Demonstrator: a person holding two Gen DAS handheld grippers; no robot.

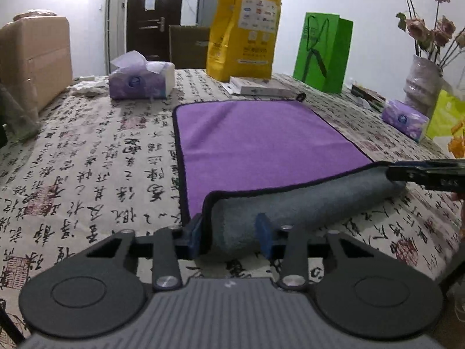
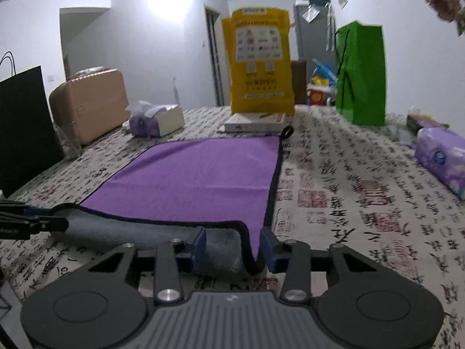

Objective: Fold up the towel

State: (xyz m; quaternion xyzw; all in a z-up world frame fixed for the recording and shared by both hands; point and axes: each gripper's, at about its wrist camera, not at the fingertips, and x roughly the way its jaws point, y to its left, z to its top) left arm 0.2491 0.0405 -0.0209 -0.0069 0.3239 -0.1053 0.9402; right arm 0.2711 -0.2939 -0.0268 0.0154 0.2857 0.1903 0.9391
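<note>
A purple towel (image 1: 255, 133) with a dark border and grey underside lies flat on the table; it also shows in the right wrist view (image 2: 191, 174). Its near edge is lifted and curled over, grey side (image 1: 305, 203) up. My left gripper (image 1: 232, 232) is shut on the towel's near left corner, bunched between the blue pads. My right gripper (image 2: 232, 247) is shut on the near right corner. The right gripper shows at the right edge of the left wrist view (image 1: 424, 173), and the left gripper at the left edge of the right wrist view (image 2: 32, 222).
The tablecloth (image 1: 87, 160) bears calligraphy print. Beyond the towel stand a tissue box (image 1: 142, 80), a flat white box (image 1: 258, 87), a yellow bag (image 1: 244, 29) and a green bag (image 1: 322, 52). A tissue pack (image 1: 404, 119) and flower vase (image 1: 421, 81) sit right; a tan case (image 1: 35, 58) left.
</note>
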